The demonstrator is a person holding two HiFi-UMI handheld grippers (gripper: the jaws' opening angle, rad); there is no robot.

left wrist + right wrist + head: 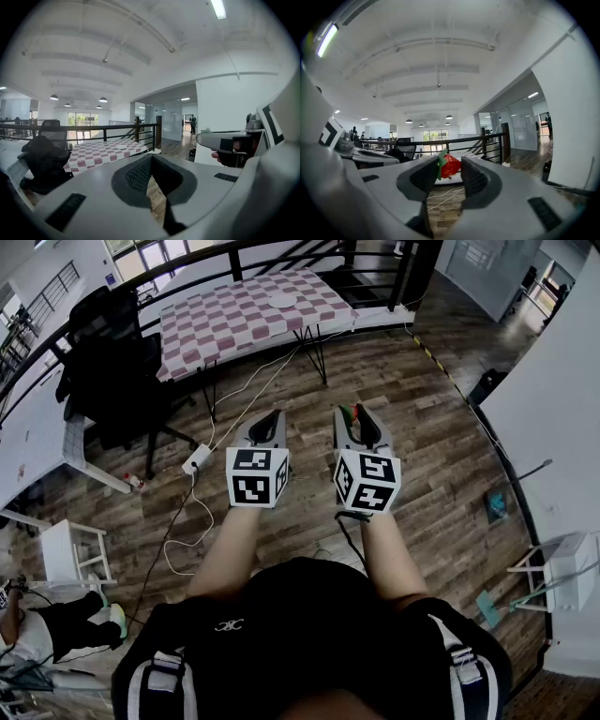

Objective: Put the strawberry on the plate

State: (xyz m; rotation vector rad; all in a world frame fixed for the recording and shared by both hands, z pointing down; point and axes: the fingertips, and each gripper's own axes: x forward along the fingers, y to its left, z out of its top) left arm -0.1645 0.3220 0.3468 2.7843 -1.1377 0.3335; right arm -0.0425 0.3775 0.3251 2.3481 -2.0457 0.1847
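Note:
A red strawberry [451, 166] with green leaves sits between the pads of my right gripper [449, 168], which is shut on it and holds it in the air. From the head view the strawberry [348, 416] shows at the tip of the right gripper [355, 420]. My left gripper [266, 420] hangs beside it with nothing in it; the left gripper view shows its tips [151, 158] meeting. The white plate [281, 301] lies on the far checkered table [234, 324], well ahead of both grippers, and the plate [121, 147] also shows in the left gripper view.
A black office chair [108, 362] with a jacket stands left of the table. A white power strip [197, 459] and cables lie on the wooden floor. A black railing [234, 254] runs behind the table. A white stool [75, 554] and a seated person [42, 629] are at the lower left.

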